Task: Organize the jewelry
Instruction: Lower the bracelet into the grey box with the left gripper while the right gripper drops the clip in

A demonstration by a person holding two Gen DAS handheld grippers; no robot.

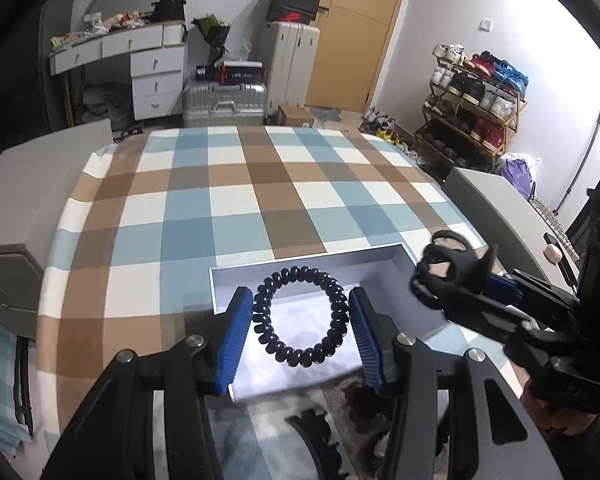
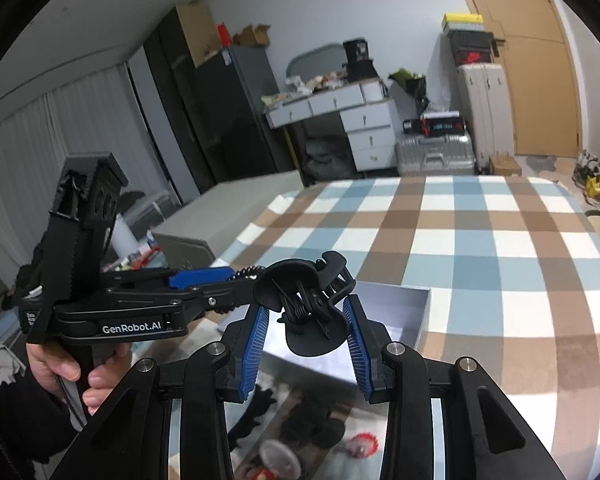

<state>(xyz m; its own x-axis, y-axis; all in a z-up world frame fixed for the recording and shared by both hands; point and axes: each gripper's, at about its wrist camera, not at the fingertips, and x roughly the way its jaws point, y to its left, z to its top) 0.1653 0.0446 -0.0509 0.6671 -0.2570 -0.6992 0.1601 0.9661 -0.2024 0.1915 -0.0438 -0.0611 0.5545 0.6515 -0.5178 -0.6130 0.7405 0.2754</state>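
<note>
The left gripper (image 1: 302,316) holds a black spiral hair tie (image 1: 300,317) squeezed between its blue pads (image 1: 236,344), the ring hanging above the open white box (image 1: 380,264) that sits on the checked tablecloth (image 1: 228,200). The right gripper (image 2: 306,336) is clamped on a black claw hair clip (image 2: 308,308), its two blue pads (image 2: 256,340) pressing the clip's rounded handles from either side, with the clip's spring and hooked teeth pointing forward; in the left wrist view the same clip (image 1: 448,260) sits just beside the box's right far corner, held up off the cloth. Below and nearest to both grippers lies a blurred scatter of dark accessories (image 2: 312,420), among them a toothed black piece (image 1: 320,432) and something red and round (image 2: 362,442). Beyond the table stand a white drawer desk (image 1: 140,64), silver suitcases (image 1: 224,100), a wooden door (image 1: 356,32) and a shoe rack (image 1: 476,96).
</note>
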